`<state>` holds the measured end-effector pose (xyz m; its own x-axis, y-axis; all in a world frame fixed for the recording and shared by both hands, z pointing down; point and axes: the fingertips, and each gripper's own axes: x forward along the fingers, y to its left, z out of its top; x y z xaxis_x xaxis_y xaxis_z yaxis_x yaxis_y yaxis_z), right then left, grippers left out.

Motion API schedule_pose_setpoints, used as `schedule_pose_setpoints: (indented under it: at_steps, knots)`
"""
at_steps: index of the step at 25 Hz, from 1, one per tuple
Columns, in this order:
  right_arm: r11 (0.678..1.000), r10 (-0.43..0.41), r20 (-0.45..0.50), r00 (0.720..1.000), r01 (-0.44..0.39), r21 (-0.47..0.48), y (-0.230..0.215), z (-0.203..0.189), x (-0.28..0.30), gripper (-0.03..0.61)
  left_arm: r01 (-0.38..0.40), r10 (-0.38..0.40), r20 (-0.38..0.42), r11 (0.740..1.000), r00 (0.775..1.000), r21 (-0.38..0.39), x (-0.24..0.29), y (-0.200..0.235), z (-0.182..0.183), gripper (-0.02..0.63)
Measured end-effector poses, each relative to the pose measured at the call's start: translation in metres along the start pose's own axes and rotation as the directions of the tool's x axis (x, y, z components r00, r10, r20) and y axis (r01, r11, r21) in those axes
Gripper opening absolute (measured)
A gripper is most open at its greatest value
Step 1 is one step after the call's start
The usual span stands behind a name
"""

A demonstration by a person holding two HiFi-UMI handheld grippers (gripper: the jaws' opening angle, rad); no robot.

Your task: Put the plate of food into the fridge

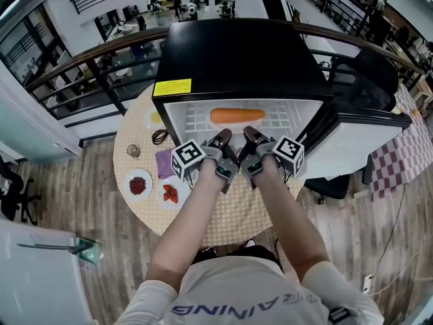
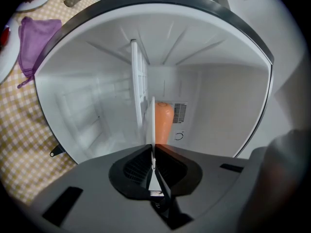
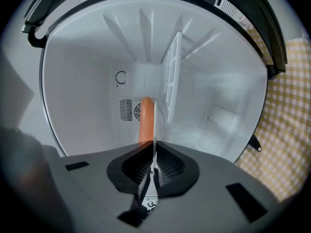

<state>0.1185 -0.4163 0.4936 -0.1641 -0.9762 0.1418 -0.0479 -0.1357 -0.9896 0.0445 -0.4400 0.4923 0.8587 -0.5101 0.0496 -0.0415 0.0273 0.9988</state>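
Jaws of our left gripper (image 2: 153, 149) stand almost together, pinched on the thin white rim of the plate (image 2: 153, 118), which we see edge-on as a narrow strip running out from between them. Our right gripper (image 3: 154, 149) is closed down the same way on the near rim beside it, so we hold the plate with both at once. On the plate lies one long orange piece of food, a carrot (image 1: 237, 116) by its look, set crosswise to our two grippers.

From the head view we can hardly tell the plate from the white inside of the fridge (image 1: 237, 53); only the carrot stands out clearly. The wire shelf (image 2: 138, 81) lies close under the plate, but we cannot tell whether the two touch. Our forearms cover much of the worktop (image 1: 135, 124) in front of us.

The plate and its carrot are inside the fridge, just past our gripper tips and over the wire shelf, with the door (image 1: 352, 141) swung open to our right. The fridge stands on the round checked worktop, and a purple cloth (image 1: 164, 162) lies on it to the left of our left gripper.
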Motion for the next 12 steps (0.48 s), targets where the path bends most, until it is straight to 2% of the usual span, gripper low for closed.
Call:
schedule_pose_setpoints:
  at_steps: [12]
  knots:
    - [1.000,-0.008,0.015,1.000,0.008,-0.030,0.0017,0.0045,0.0092,0.040,0.009,-0.009,0.028,1.000,1.000,0.019,0.0062,0.0006,0.0066,0.023]
